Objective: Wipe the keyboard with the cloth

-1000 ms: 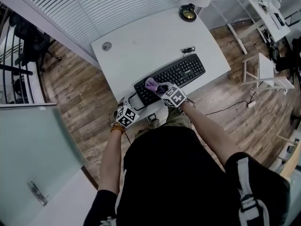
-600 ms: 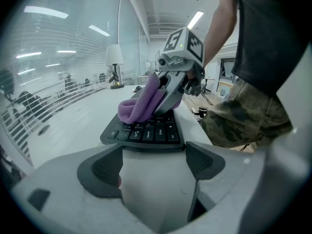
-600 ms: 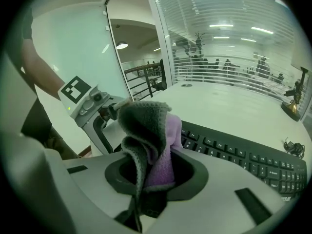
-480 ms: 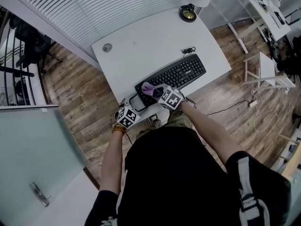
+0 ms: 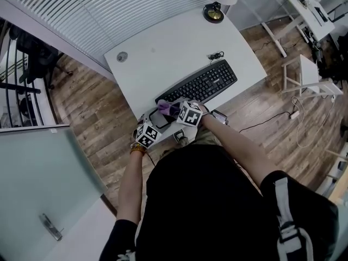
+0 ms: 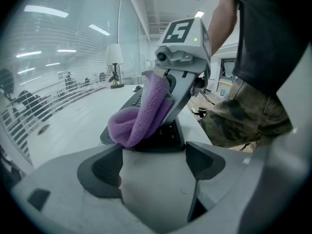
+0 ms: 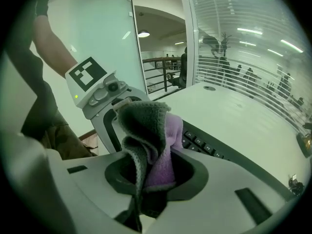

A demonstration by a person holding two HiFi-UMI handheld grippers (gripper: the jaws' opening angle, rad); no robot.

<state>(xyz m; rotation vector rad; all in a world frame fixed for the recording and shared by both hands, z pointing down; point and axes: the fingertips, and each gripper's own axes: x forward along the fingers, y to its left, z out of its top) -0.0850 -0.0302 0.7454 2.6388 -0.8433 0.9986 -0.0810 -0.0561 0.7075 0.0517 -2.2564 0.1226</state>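
The black keyboard [image 5: 202, 82] lies slanted on the white desk [image 5: 163, 53]. My right gripper [image 5: 178, 111] is shut on the purple cloth [image 5: 168, 109] and presses it on the keyboard's left end. In the right gripper view the cloth [image 7: 153, 145] bunches up between the jaws, with keys [image 7: 209, 147] just beyond. My left gripper [image 5: 145, 135] sits at the desk's front edge beside that end. In the left gripper view its jaws stand open [image 6: 155, 162] over bare desk, a little short of the cloth [image 6: 139, 118] and the keyboard [image 6: 163, 135].
A lamp [image 5: 216, 12] stands at the desk's far corner. A small coiled cable [image 5: 217, 56] lies behind the keyboard, and a round grommet [image 5: 122, 57] sits at the far left. White furniture [image 5: 304, 80] stands on the wooden floor to the right.
My right gripper has slid the cloth leftward along the keyboard to its left end, close to the left gripper. The left gripper has hardly moved.
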